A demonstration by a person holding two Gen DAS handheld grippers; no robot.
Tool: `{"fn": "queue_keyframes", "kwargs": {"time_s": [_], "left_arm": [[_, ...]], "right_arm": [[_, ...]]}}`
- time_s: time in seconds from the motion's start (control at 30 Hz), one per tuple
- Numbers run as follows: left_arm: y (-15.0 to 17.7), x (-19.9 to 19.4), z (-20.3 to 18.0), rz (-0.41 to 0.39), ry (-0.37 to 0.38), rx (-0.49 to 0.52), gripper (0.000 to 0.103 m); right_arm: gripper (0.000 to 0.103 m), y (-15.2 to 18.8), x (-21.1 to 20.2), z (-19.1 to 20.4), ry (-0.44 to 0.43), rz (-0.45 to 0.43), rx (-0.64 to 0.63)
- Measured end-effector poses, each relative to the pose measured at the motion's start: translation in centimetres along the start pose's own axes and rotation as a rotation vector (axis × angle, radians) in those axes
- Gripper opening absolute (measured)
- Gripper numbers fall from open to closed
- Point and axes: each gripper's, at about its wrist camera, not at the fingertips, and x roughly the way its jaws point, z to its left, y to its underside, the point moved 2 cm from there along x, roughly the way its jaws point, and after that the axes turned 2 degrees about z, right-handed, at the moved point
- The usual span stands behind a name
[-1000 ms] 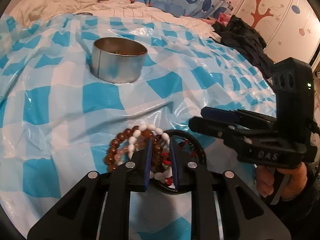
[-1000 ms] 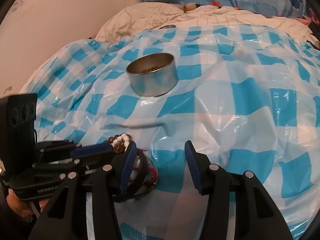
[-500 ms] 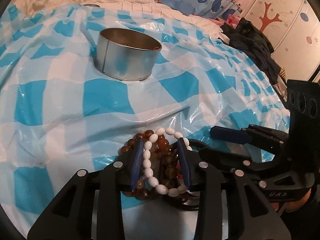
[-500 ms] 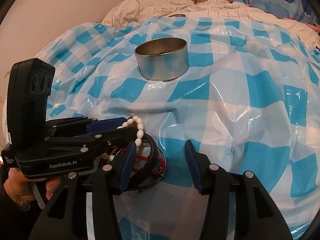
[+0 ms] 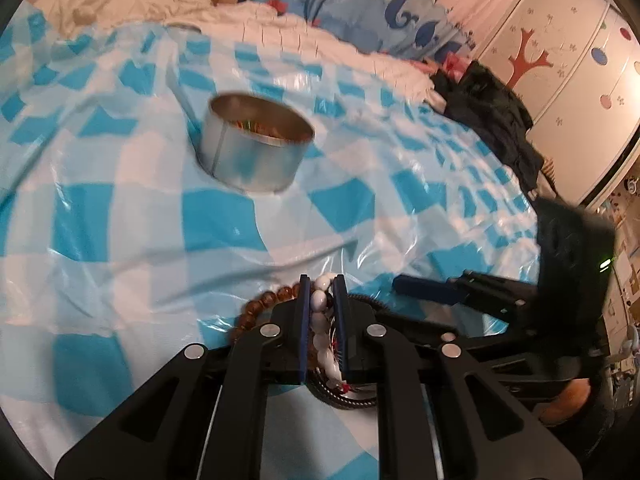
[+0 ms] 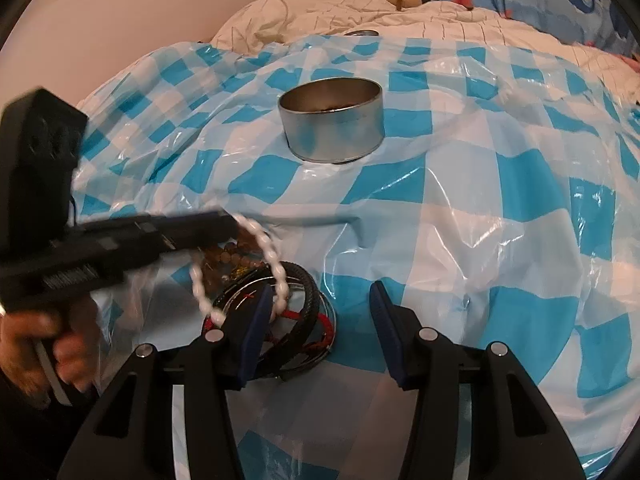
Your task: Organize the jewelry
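My left gripper [image 5: 321, 282] is shut on a white bead bracelet [image 5: 320, 320] and holds it lifted; in the right wrist view the white bead bracelet [image 6: 272, 264] hangs as a loop from the left gripper [image 6: 228, 226]. Below it lie a brown bead bracelet [image 5: 256, 312], also seen in the right wrist view [image 6: 224, 256], and black and red cord bracelets [image 6: 304, 320]. My right gripper [image 6: 320, 304] is open and empty, just over the cord bracelets. A round metal tin [image 5: 256, 148] stands farther back, also in the right wrist view [image 6: 332, 120], with jewelry inside.
A blue and white checked plastic sheet [image 6: 480, 208] covers the bed. Crumpled white bedding [image 6: 320, 8] and blue pillows lie behind. Dark clothes [image 5: 492, 120] lie at the right edge by a decorated wardrobe [image 5: 560, 60].
My left gripper closed on the white bead bracelet and lifted it off the pile. The right gripper stayed open beside the pile.
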Motion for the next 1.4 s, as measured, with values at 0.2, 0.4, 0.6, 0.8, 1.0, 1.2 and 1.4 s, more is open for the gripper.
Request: {"fn": "queue_keyframes", "kwargs": {"time_s": [0.2, 0.4, 0.6, 0.8, 1.0, 1.2, 1.4], "left_arm": [[-1.0, -3.1, 0.1, -0.059, -0.019, 0.017, 0.01], [-0.7, -2.9, 0.3, -0.038, -0.051, 0.029, 0.011], [-0.5, -2.5, 0.2, -0.029, -0.063, 0.038, 0.011], [-0.5, -2.5, 0.4, -0.03, -0.068, 0.036, 0.01], [-0.6, -2.5, 0.5, -0.035, -0.075, 0.04, 0.01], [-0.8, -2.7, 0.0, -0.053, -0.104, 0.059, 0.01], [-1.0, -2.4, -0.9, -0.062, -0.153, 0.096, 0.01]], "right_arm": [[0.047, 0.4, 0.5, 0.8, -0.003, 0.023, -0.049], [0.022, 0.5, 1.0, 1.2, -0.006, 0.023, -0.073], [0.01, 0.1, 0.2, 0.9, -0.02, -0.018, -0.058], [0.01, -0.6, -1.2, 0.5, -0.053, -0.092, -0.024], [0.01, -1.0, -2.2, 0.1, -0.047, -0.142, -0.004], [0.01, -1.5, -3.7, -0.8, -0.029, -0.226, 0.036], [0.01, -2.1, -4.7, -1.4, -0.024, -0.287, 0.066]]}}
